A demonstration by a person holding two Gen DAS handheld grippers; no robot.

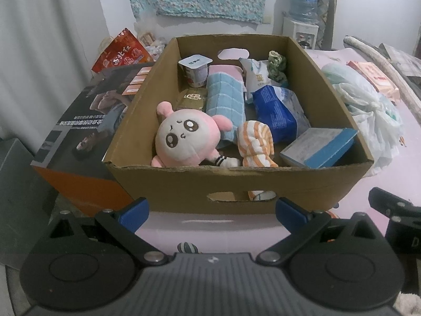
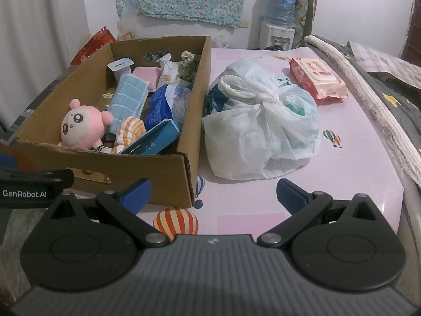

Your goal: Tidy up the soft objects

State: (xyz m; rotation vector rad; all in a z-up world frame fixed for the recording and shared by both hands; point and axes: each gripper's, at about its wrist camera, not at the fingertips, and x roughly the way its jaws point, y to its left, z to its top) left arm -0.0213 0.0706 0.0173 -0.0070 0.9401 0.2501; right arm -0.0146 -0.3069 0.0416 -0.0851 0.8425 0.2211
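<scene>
Cardboard box dead ahead in the left wrist view, open-topped, sitting on the pink desk with its near wall and hand-slot facing the camera. Packed loosely inside: pink plush doll slumped in the near left corner, orange-striped cloth roll just beside it, blue quilted cloth lying lengthwise down the middle, yogurt cup at the back, blue packet and blue carton tilted against the right wall. Left gripper hovering short of the box, fingers spread wide, nothing between them. Probably parked low and centred so either corner stays within reach

Same box pushed to the left side in the right wrist view, plush doll and striped cloth roll again at the near end. Right of the box, just beside its wall, tied white plastic bag slumped on the desk, knot on top, apparently stuffed with soft contents. Beyond it, apart, pink wet-wipe pack lying flat. Right gripper aimed at the gap between box corner and bag, fingers wide apart and empty. Likely lined up for the bag, the nearest loose soft thing outside the box; knot looks the surest hold, since thin film elsewhere may slip or tear
</scene>
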